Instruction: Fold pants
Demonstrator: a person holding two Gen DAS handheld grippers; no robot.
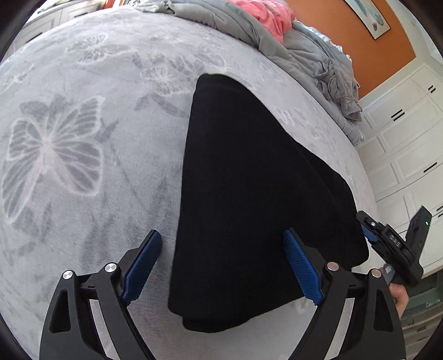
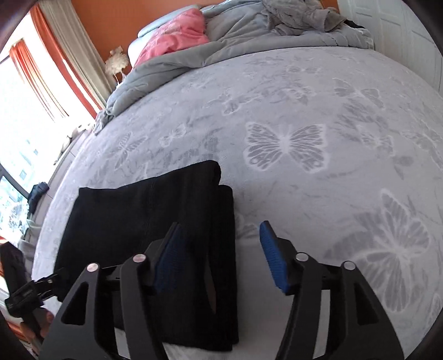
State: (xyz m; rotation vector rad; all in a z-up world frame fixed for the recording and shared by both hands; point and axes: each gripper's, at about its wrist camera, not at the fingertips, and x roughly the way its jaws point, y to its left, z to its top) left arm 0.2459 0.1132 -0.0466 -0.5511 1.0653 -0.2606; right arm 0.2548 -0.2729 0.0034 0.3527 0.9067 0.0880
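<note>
While the black pants (image 1: 249,193) lie on the bed (image 1: 83,138) in a layered, folded bundle | left claw (image 1: 221,265) spread over one edge, holding nothing | right claw (image 2: 221,257) spread over the opposite edge, empty | judged mostly done; perhaps one last fold or tidying left.

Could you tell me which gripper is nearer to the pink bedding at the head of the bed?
Hard to call: neither is clearly nearer. The left gripper and the right gripper both hang open over the folded black pants, far from the pink bedding.
</note>
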